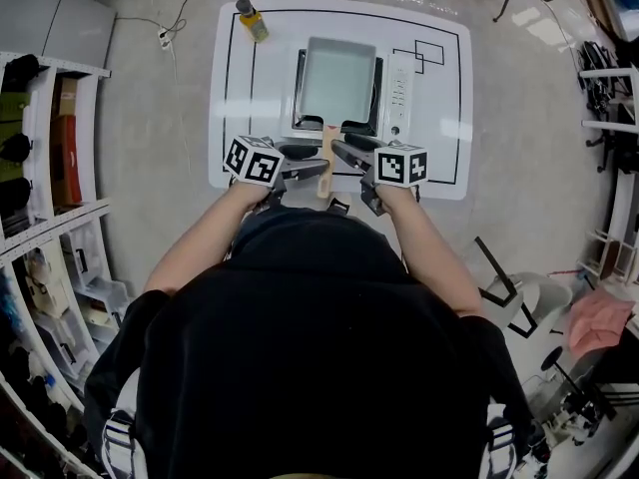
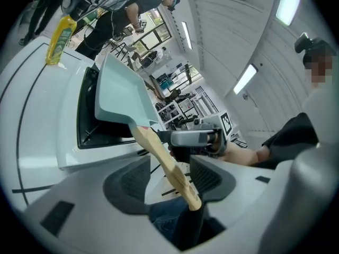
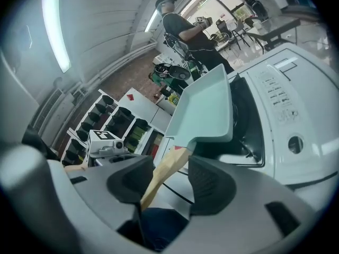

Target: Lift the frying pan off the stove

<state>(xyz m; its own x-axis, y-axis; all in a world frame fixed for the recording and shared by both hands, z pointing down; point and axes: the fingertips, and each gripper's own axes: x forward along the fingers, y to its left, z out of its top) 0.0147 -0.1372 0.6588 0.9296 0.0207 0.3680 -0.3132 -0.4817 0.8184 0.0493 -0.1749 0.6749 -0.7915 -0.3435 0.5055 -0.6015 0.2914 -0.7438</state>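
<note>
as pan handle (image 2: 159,152) runs btwn their jaws, l hand-held gripper (image 2: 169,180) & r hand-held gripper (image 3: 172,183) gape, unclamped.

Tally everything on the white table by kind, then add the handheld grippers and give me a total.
Frying pan: 1
Stove: 1
Yellow bottle: 1
Grippers: 2, the left gripper and the right gripper
Total: 5

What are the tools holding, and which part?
Nothing is clamped yet: the wooden handle of the frying pan passes between the open jaws of the left tool and the right tool.
</note>
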